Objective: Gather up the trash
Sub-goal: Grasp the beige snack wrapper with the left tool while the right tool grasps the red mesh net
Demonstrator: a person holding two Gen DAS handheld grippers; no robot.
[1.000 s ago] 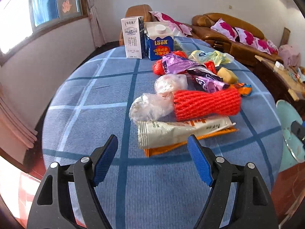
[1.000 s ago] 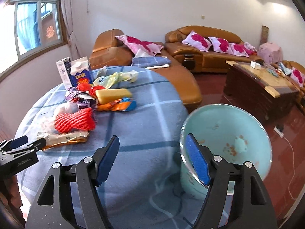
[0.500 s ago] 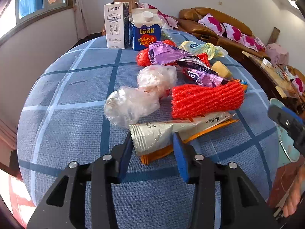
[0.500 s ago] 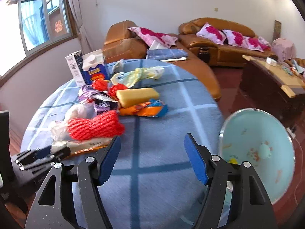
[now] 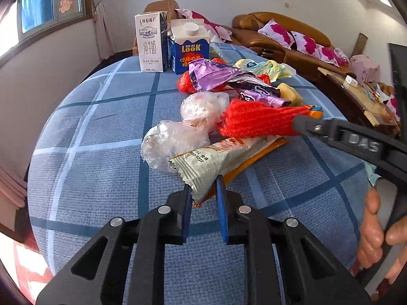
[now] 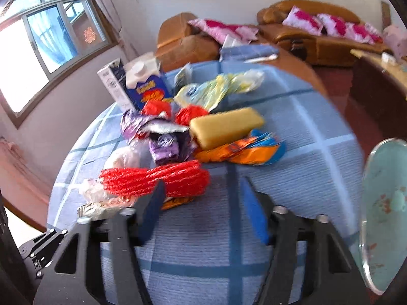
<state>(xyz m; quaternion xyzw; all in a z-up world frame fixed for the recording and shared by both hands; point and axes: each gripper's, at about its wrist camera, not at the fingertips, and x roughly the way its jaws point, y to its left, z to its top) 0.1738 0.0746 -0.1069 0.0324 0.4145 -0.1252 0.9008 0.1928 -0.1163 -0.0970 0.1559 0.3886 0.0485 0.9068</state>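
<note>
A heap of trash lies on the blue checked table [image 5: 101, 127]. My left gripper [image 5: 203, 198] is closing, and its pads pinch the jagged near end of a beige snack wrapper [image 5: 216, 157] that lies over an orange one. A red foam net [image 5: 254, 122] rests just behind it. In the right wrist view my right gripper [image 6: 203, 203] is closing with nothing between its jaws. Its left finger stands in front of the red foam net [image 6: 157, 180]. The picture there is blurred. A person's hand [image 5: 376, 228] holds that gripper.
Two cartons [image 5: 173, 45] stand at the far side. Purple wrappers [image 5: 229, 81], clear plastic bags [image 5: 173, 142], a yellow sponge [image 6: 223, 127], an orange-blue wrapper [image 6: 244, 150] and a pale yellow-green bag [image 6: 218, 89] lie in the heap. A teal pail [image 6: 384, 216] stands off the table's right edge.
The left jaws came together around the beige wrapper's end. The right gripper swung left from the teal pail to the red net, its jaws narrowing.
</note>
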